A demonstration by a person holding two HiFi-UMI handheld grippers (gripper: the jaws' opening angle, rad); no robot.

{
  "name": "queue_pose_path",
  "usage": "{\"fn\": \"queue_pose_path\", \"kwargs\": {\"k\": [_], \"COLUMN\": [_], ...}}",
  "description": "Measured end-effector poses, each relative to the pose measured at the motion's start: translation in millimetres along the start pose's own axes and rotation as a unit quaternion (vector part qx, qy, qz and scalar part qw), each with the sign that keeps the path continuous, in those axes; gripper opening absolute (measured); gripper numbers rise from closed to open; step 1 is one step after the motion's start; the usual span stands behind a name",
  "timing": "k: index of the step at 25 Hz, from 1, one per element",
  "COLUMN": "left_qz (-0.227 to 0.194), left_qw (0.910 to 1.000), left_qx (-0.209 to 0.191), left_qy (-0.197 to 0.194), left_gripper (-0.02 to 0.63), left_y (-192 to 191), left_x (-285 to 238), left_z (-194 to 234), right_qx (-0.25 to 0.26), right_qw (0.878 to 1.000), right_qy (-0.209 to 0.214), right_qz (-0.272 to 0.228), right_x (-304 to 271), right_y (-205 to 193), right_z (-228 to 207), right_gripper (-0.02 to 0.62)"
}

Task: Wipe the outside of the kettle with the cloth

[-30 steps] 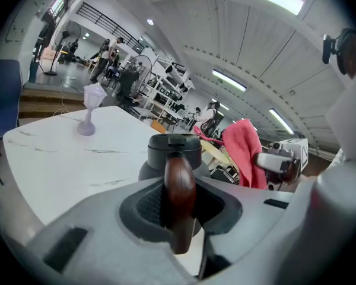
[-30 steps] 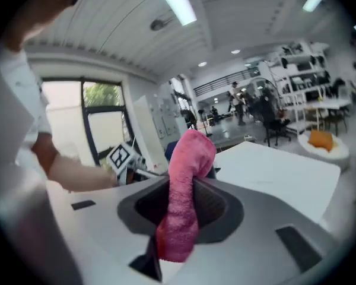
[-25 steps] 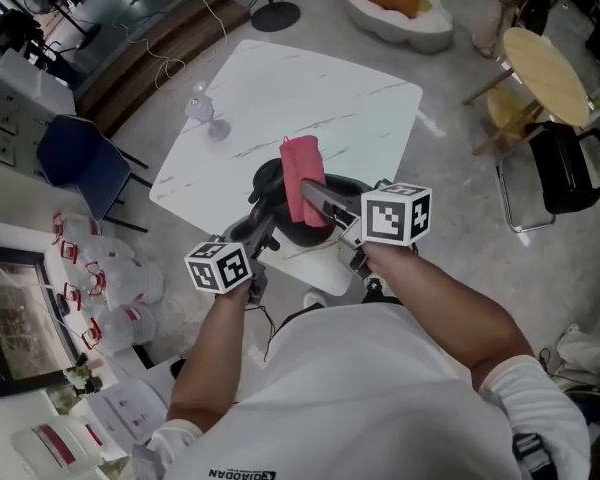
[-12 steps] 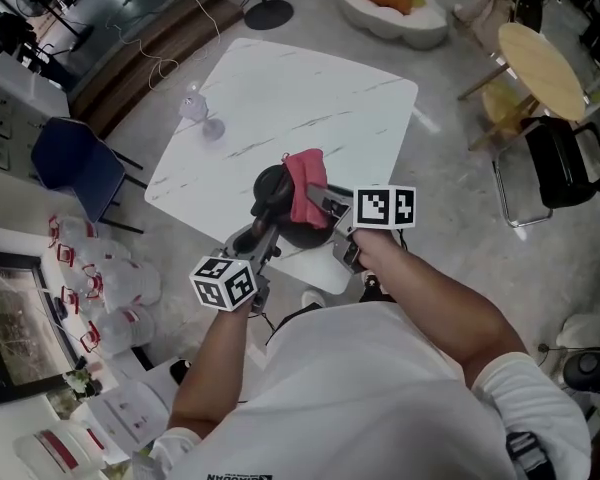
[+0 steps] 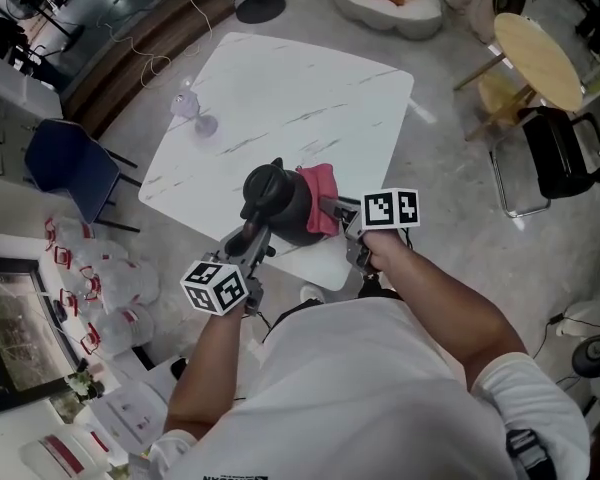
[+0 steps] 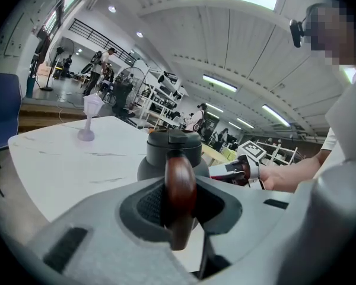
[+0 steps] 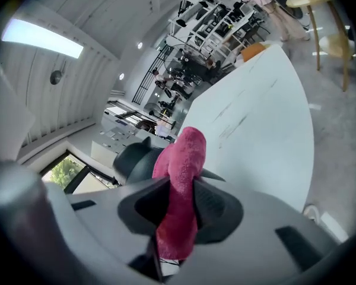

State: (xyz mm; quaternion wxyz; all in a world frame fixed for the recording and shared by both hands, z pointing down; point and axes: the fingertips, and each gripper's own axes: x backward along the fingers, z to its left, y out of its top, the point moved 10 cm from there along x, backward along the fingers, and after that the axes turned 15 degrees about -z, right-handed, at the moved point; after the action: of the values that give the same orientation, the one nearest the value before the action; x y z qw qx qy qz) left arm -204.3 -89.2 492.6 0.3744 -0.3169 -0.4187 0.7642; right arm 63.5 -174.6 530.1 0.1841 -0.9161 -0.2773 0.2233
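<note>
A dark grey kettle (image 5: pixel 280 203) stands near the front edge of the white marble table (image 5: pixel 290 98). My left gripper (image 5: pixel 252 238) is shut on its brown wooden handle (image 6: pixel 179 198), with the kettle body (image 6: pixel 172 153) just beyond. My right gripper (image 5: pixel 338 211) is shut on a pink cloth (image 5: pixel 322 196), which lies against the kettle's right side. In the right gripper view the cloth (image 7: pixel 181 195) stands up between the jaws, and the kettle (image 7: pixel 136 159) sits right behind it.
A small clear stemmed glass (image 5: pixel 193 108) stands at the table's far left. A blue chair (image 5: pixel 65 163) is at the left, a round wooden table (image 5: pixel 542 63) and black chair (image 5: pixel 570 153) at the right. Shelves with bottles (image 5: pixel 110 288) sit to my lower left.
My right gripper has come down with the pink cloth from the kettle's top to its right side. The left gripper has kept its grip on the handle.
</note>
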Motion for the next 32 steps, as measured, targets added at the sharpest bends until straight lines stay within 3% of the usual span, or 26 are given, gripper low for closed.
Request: {"fn": "queue_pose_path", "kwargs": {"k": [7, 16, 22, 27, 32], "left_qz": [-0.004, 0.000, 0.001, -0.007, -0.006], "left_qw": [0.9999, 0.9988, 0.9981, 0.9983, 0.9973], "left_qx": [0.006, -0.020, -0.029, -0.013, -0.008], "left_qy": [-0.012, -0.045, -0.054, -0.057, -0.072], "left_gripper": [0.091, 0.091, 0.091, 0.091, 0.091], "left_y": [-2.1, -5.7, -5.9, -9.6, -9.7], "left_x": [2.5, 6.9, 6.8, 11.2, 17.6], "left_z": [7.3, 8.1, 8.4, 16.7, 24.6], "right_qx": [0.012, 0.050, 0.105, 0.143, 0.135], "right_qw": [0.999, 0.994, 0.981, 0.980, 0.988], "right_qy": [-0.034, -0.081, -0.121, -0.122, -0.070], "right_qz": [0.023, 0.060, 0.107, 0.064, 0.004], "right_x": [-1.4, -2.2, -0.5, 14.6, 29.9], "right_y": [-13.5, -26.2, -31.3, -7.8, 24.5], "right_z": [-30.2, -55.2, -69.3, -62.6, -35.5], "right_gripper": [0.100, 0.100, 0.100, 0.101, 0.103]}}
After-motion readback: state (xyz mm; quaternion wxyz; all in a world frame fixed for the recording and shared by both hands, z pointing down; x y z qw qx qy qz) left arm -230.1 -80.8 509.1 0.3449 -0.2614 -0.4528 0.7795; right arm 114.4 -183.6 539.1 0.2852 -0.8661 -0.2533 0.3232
